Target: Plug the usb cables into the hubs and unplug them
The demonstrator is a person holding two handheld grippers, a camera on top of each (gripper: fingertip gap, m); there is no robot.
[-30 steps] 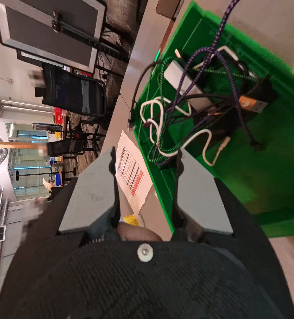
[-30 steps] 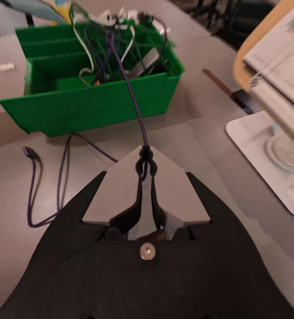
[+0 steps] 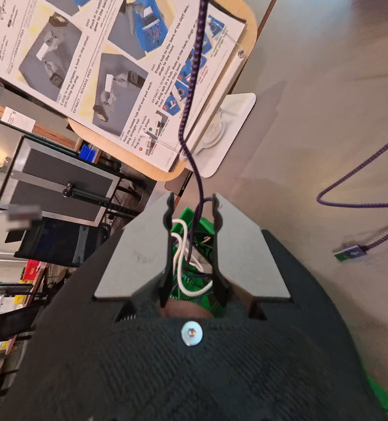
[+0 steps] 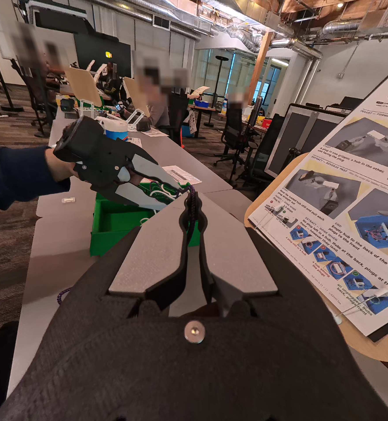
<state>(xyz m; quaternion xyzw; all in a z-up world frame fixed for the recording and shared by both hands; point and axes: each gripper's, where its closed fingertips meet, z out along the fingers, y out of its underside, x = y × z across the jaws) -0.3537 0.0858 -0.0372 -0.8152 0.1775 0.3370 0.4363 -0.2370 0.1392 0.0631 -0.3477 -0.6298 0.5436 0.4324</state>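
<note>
From the left wrist view, the left gripper [image 3: 192,205] stood with its fingers parted around the purple cable [image 3: 189,95], not pinching it; the green bin [image 3: 205,224] was mostly hidden behind them. A loose plug [image 3: 350,252] lay on the table [image 3: 325,114]. The right wrist view showed the right gripper [image 4: 192,200] clenched on that cable, the hubs out of sight.

An open-plan office used as a lab: bare ducts [image 4: 245,34] and timber beams overhead, carpet floor, rows of grey desks [image 4: 188,164] with office chairs [image 4: 238,139], seated people [image 4: 159,111] working with gear, a dark screen [image 4: 102,54] on the wall, and an instruction sheet [image 4: 338,227] propped on a stand.
</note>
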